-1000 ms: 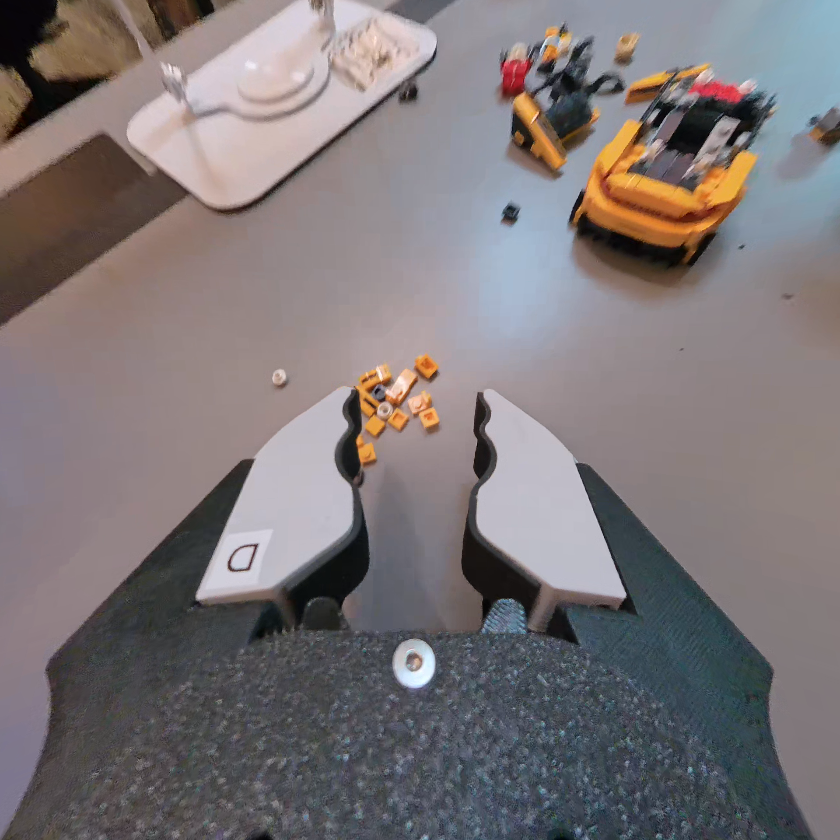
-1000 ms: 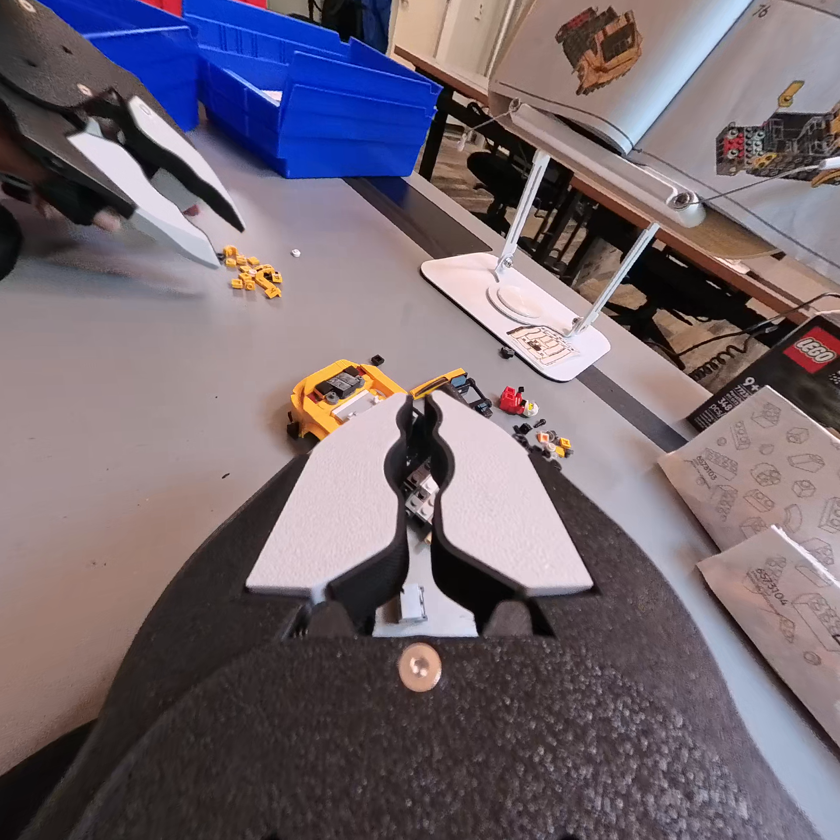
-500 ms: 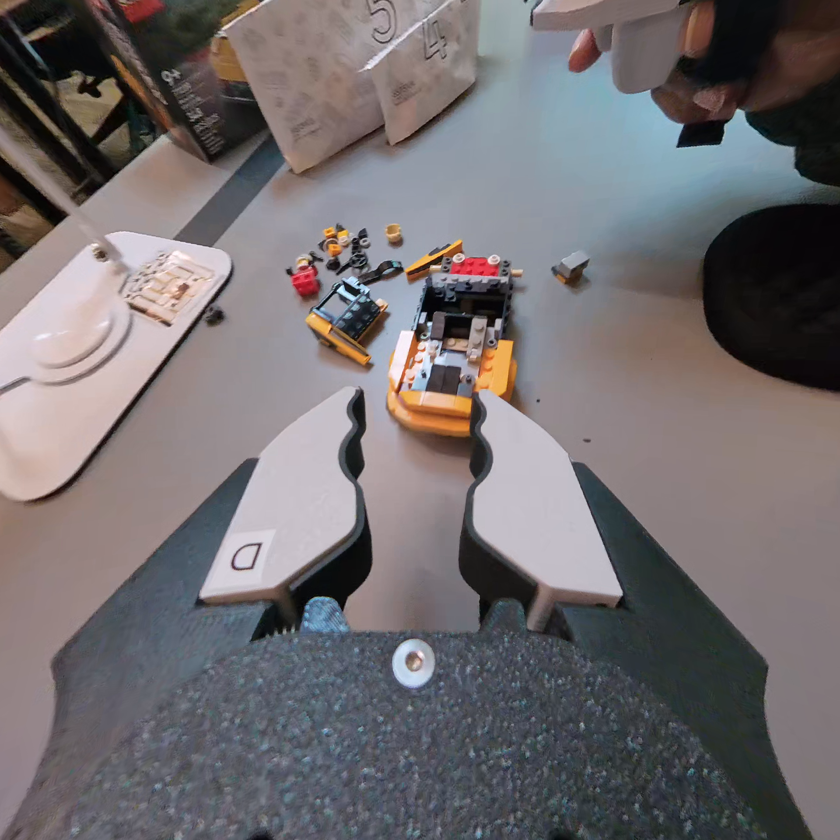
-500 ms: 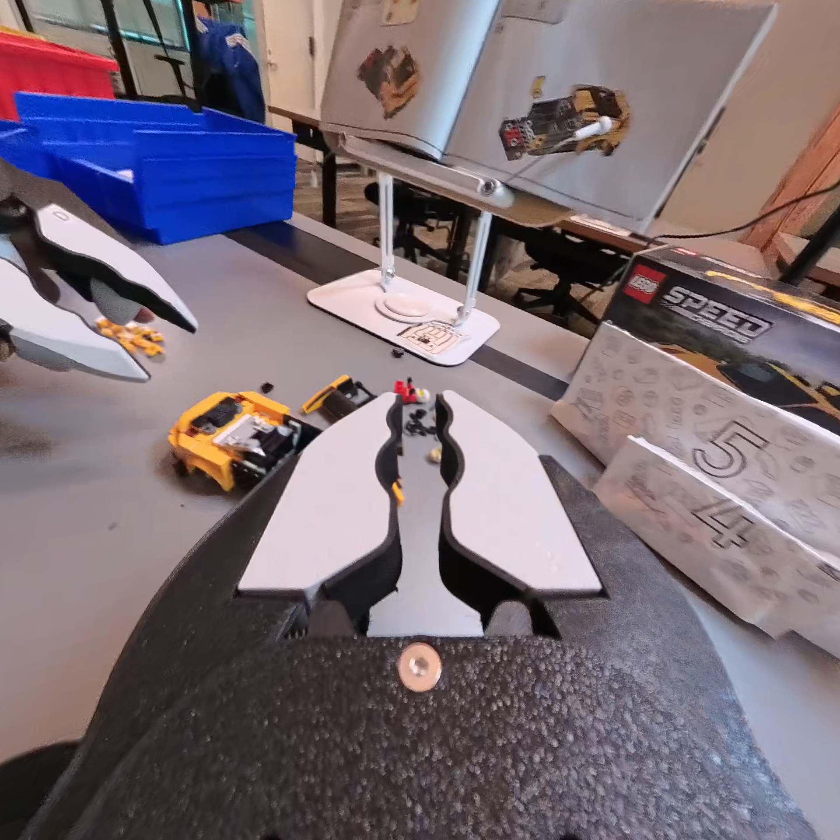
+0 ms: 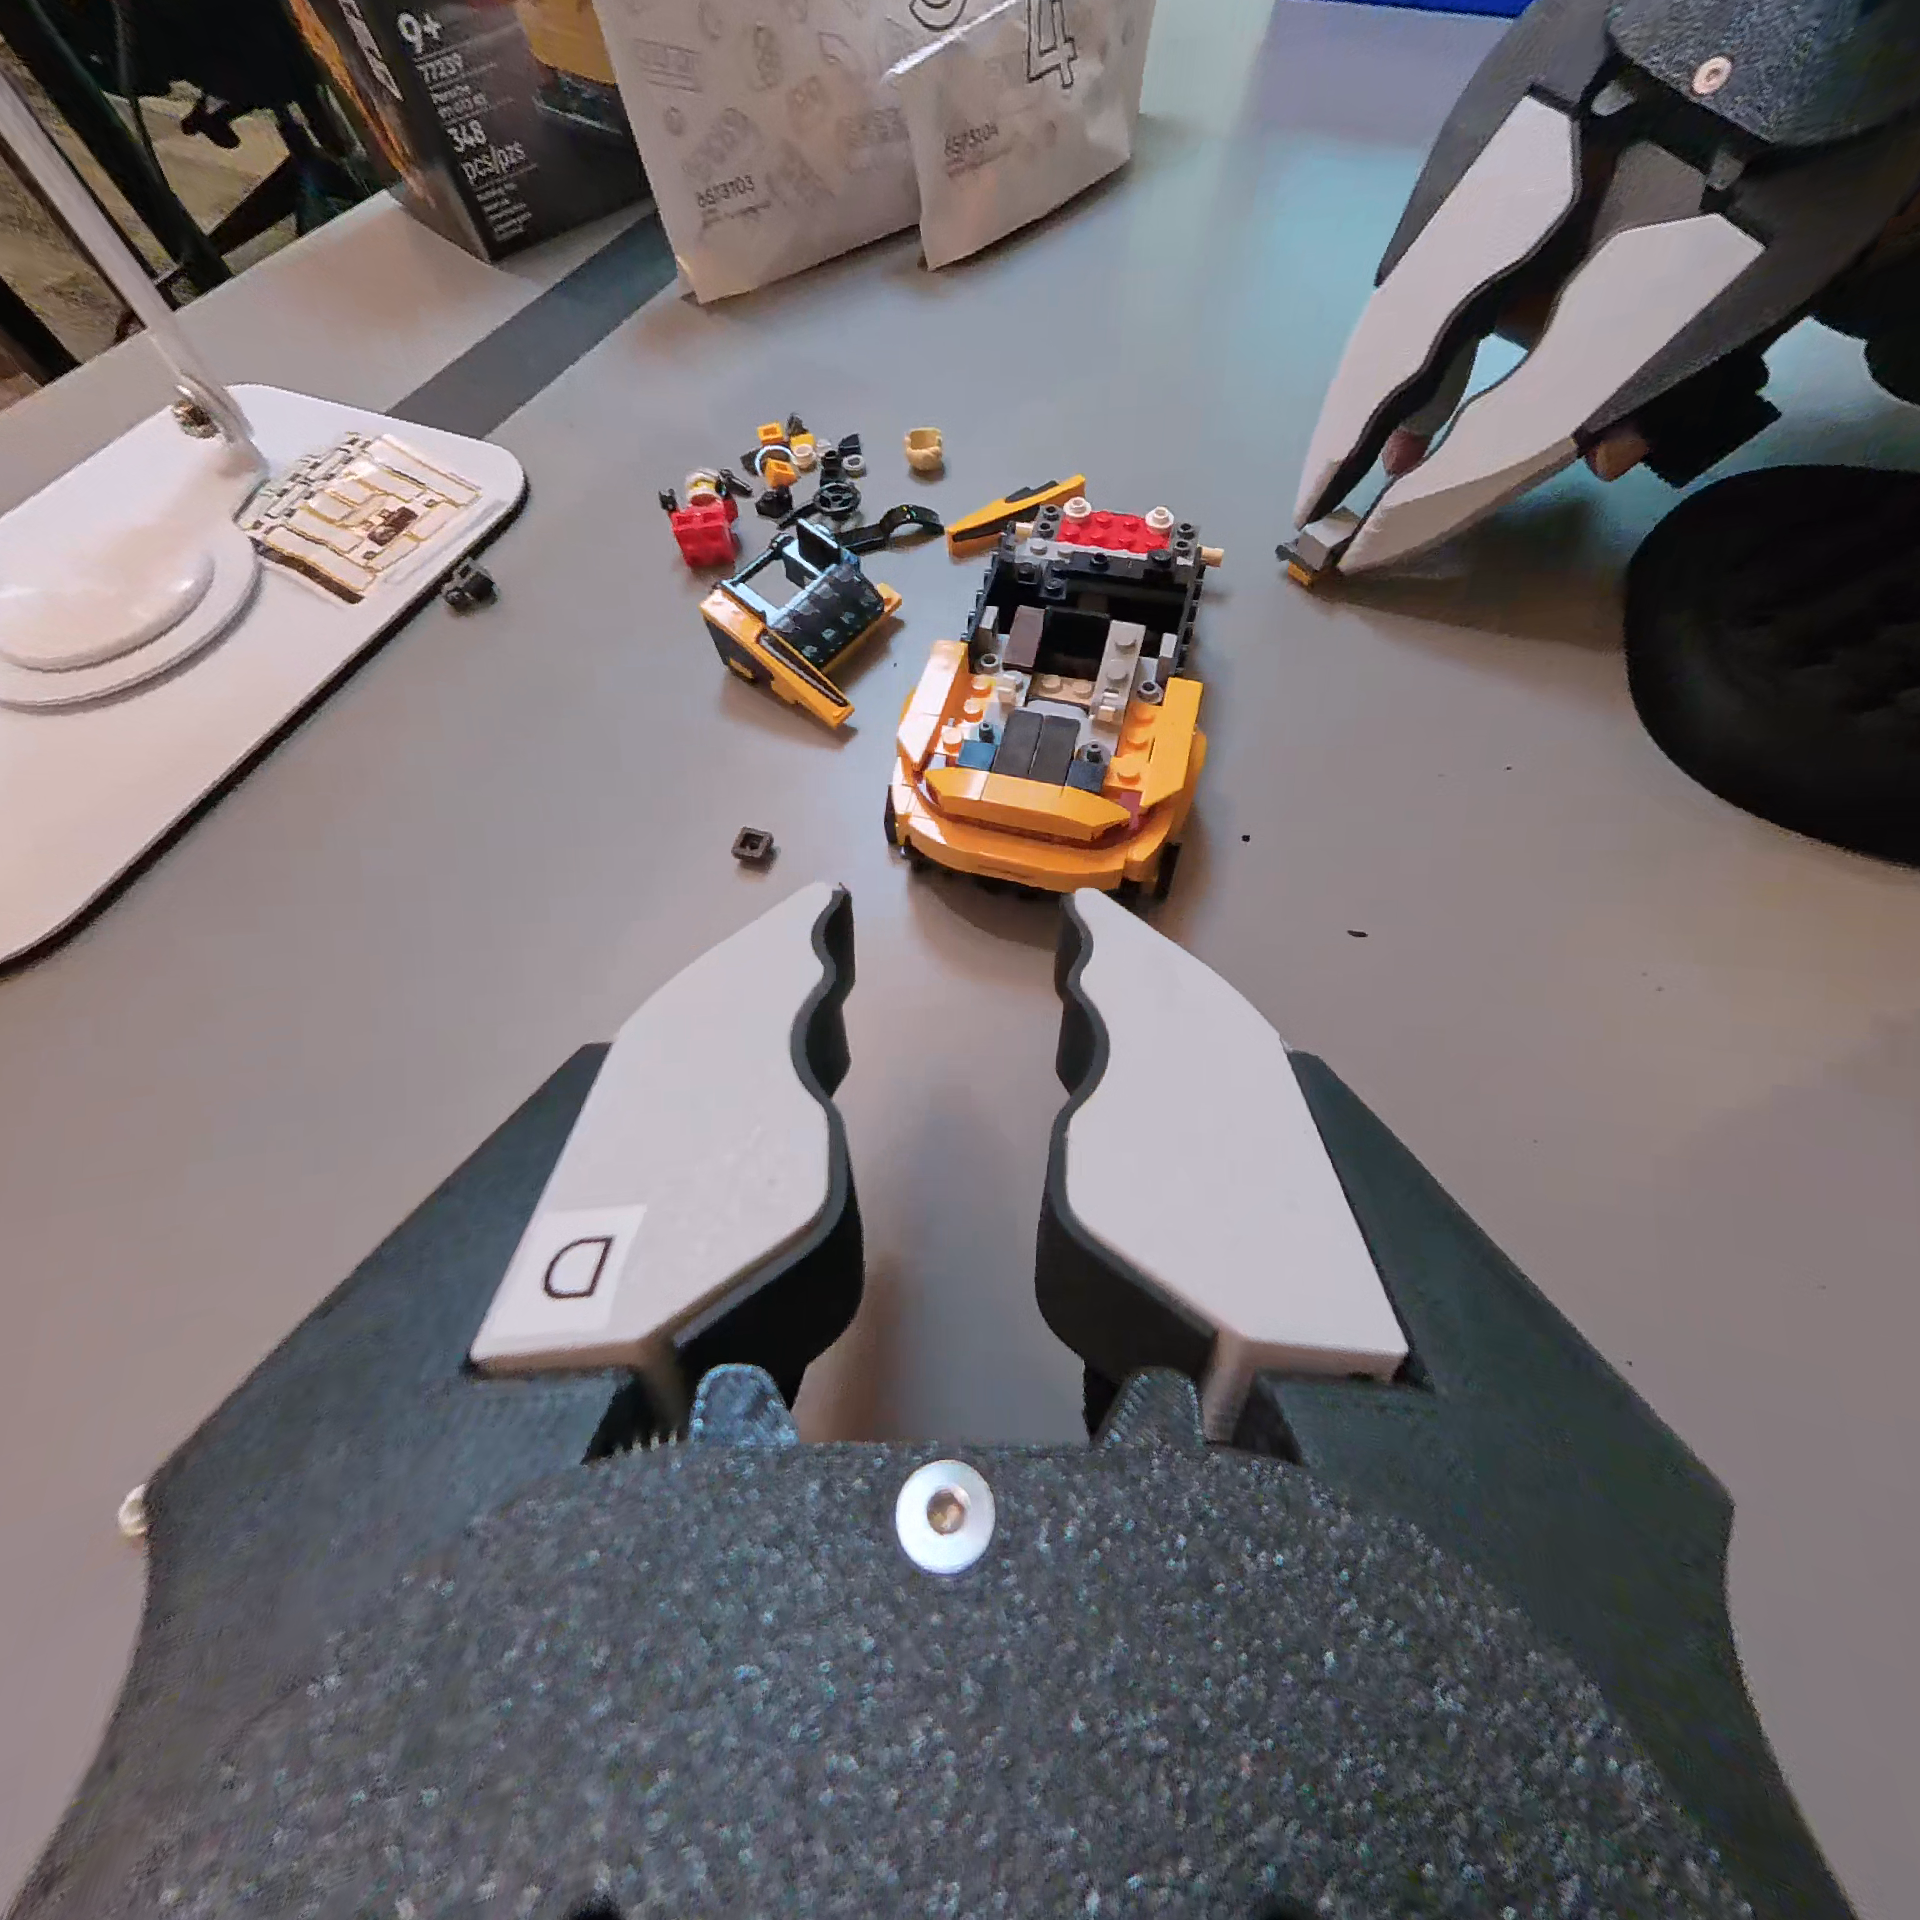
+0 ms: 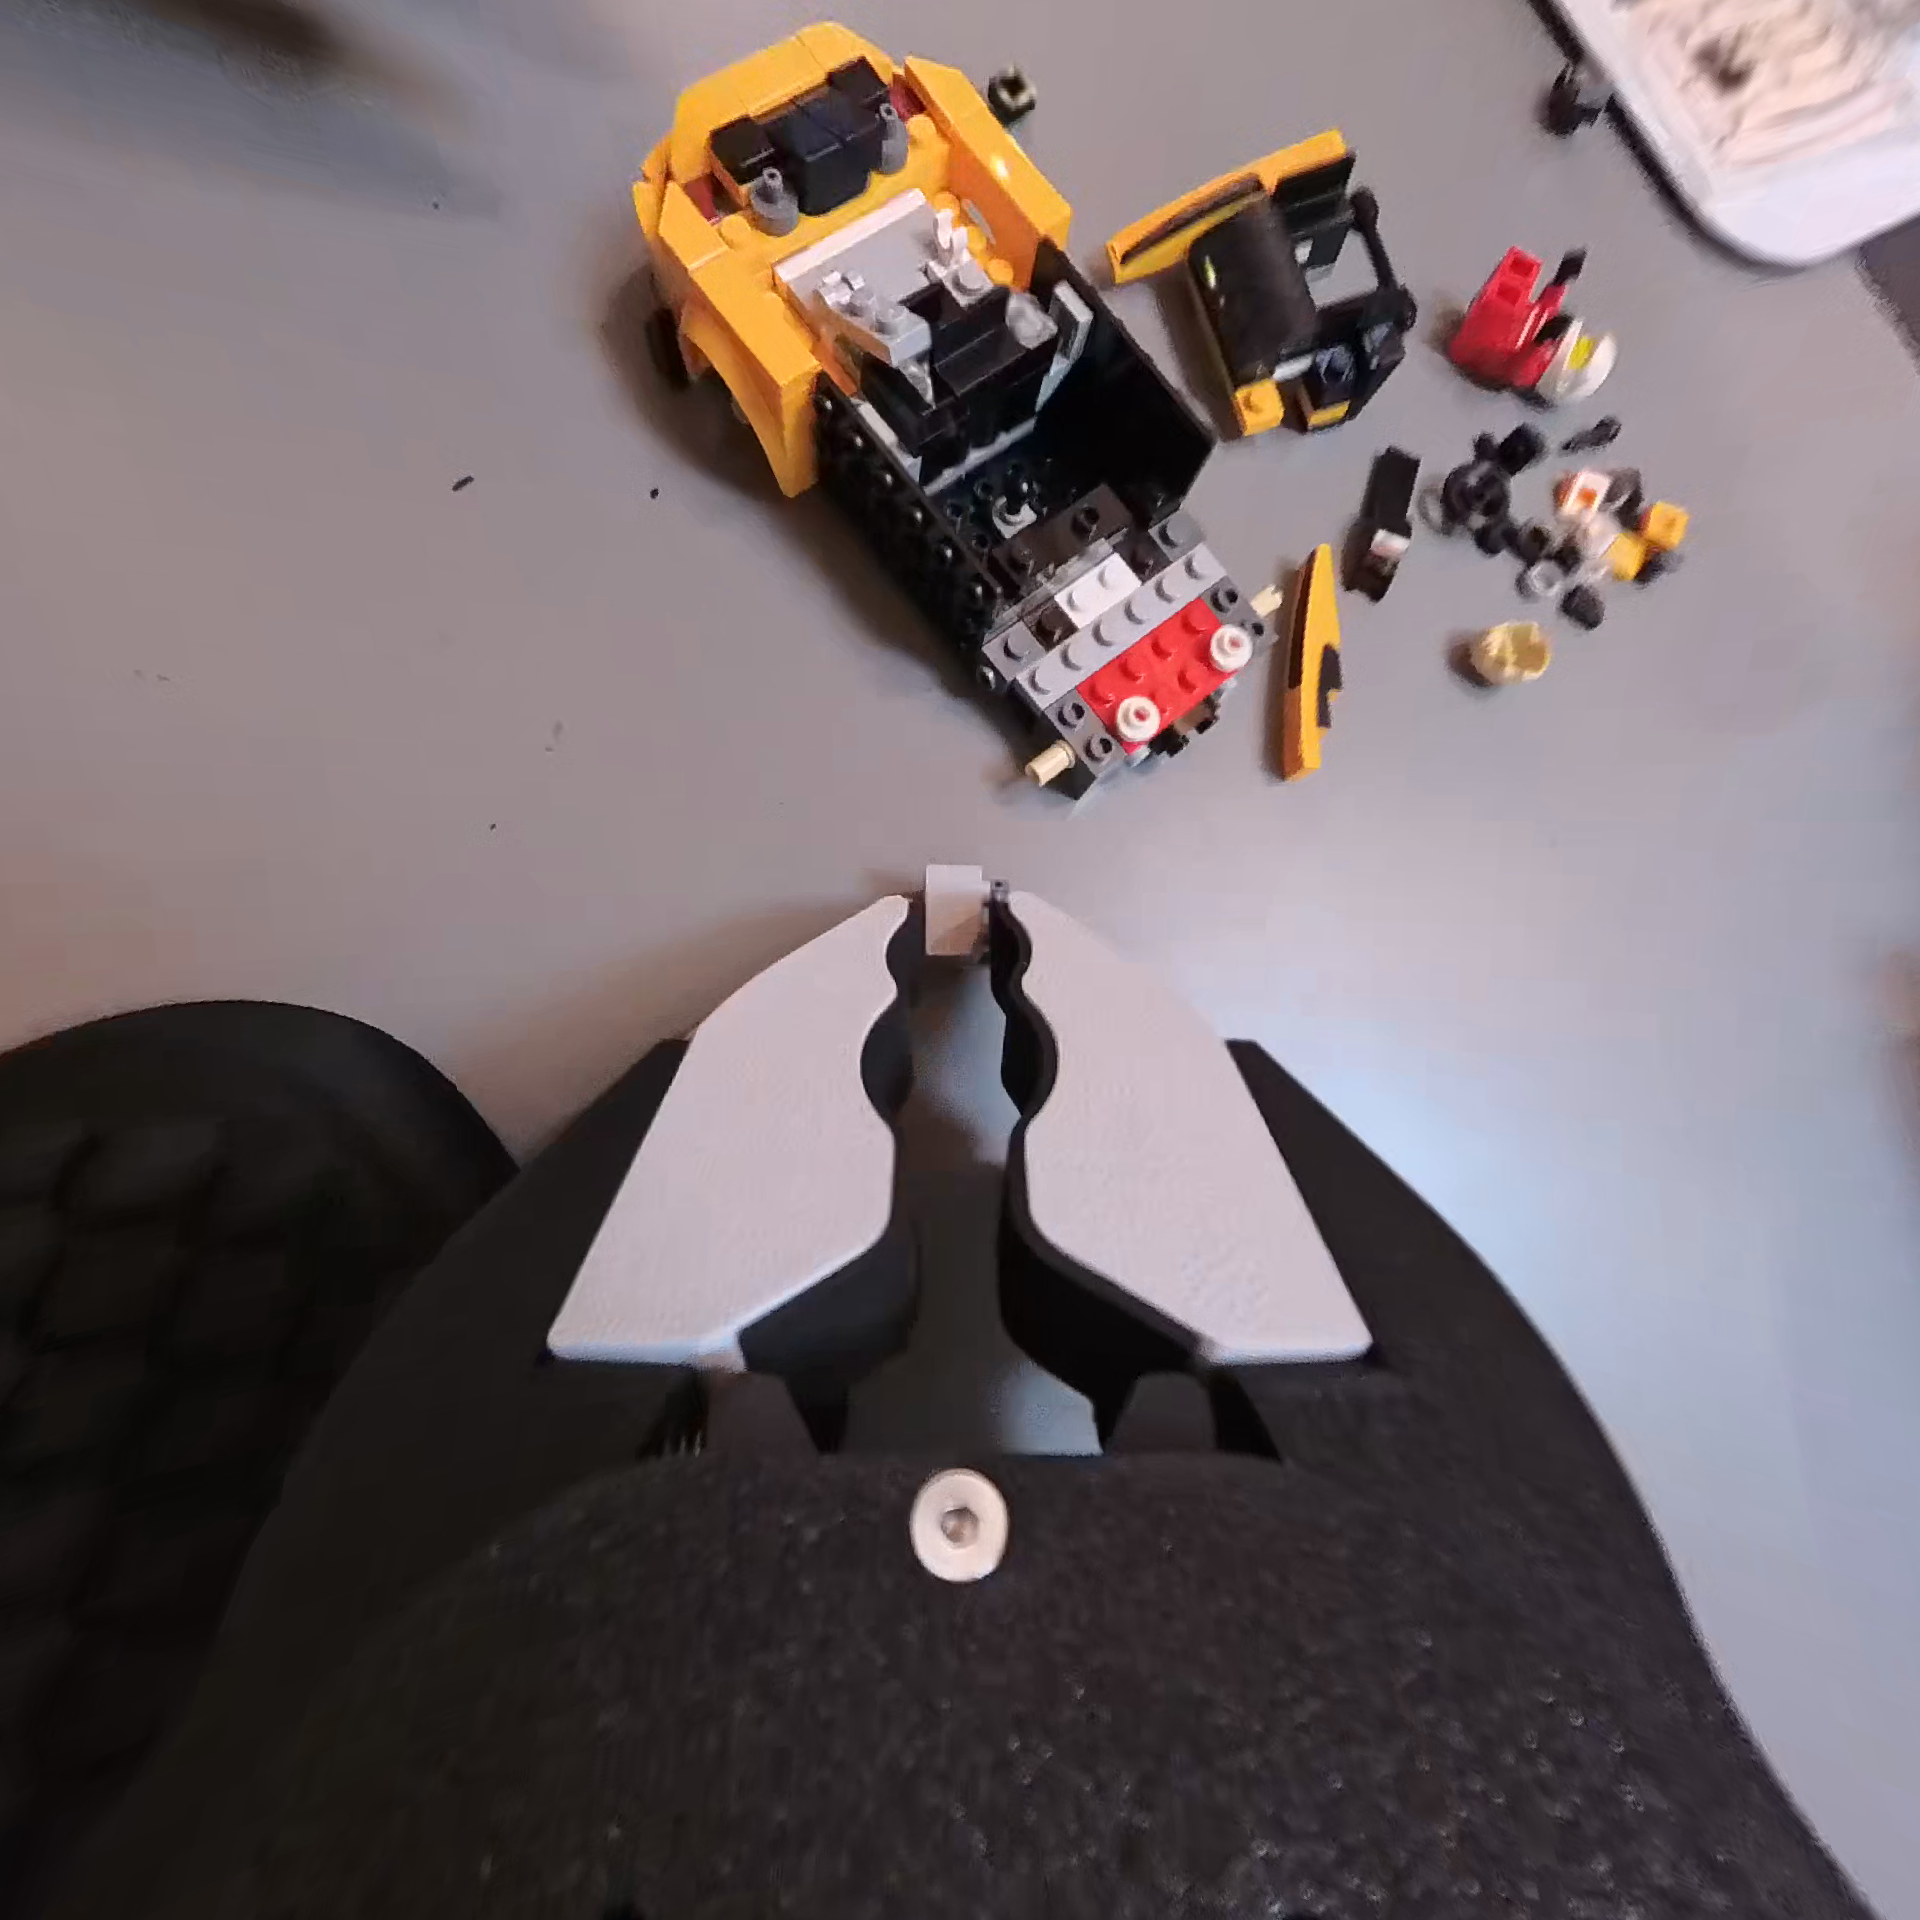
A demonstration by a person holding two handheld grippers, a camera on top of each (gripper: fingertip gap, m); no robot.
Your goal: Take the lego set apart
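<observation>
Currently left gripper point(image 5: 956, 914) gapes before rigid, light yellow lego car point(image 5: 1044, 748); right gripper point(image 6: 956, 914) pinches small grey brick point(image 6: 951, 909) beside its rear; grip car's yellow flanks.

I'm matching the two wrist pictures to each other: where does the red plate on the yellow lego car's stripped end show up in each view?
Left wrist view: red plate upper centre, at the yellow lego car's far end.
Right wrist view: red plate right of centre, at the car's near end.
Shared landmark: the loose yellow-and-black wedge piece beside it.
</observation>
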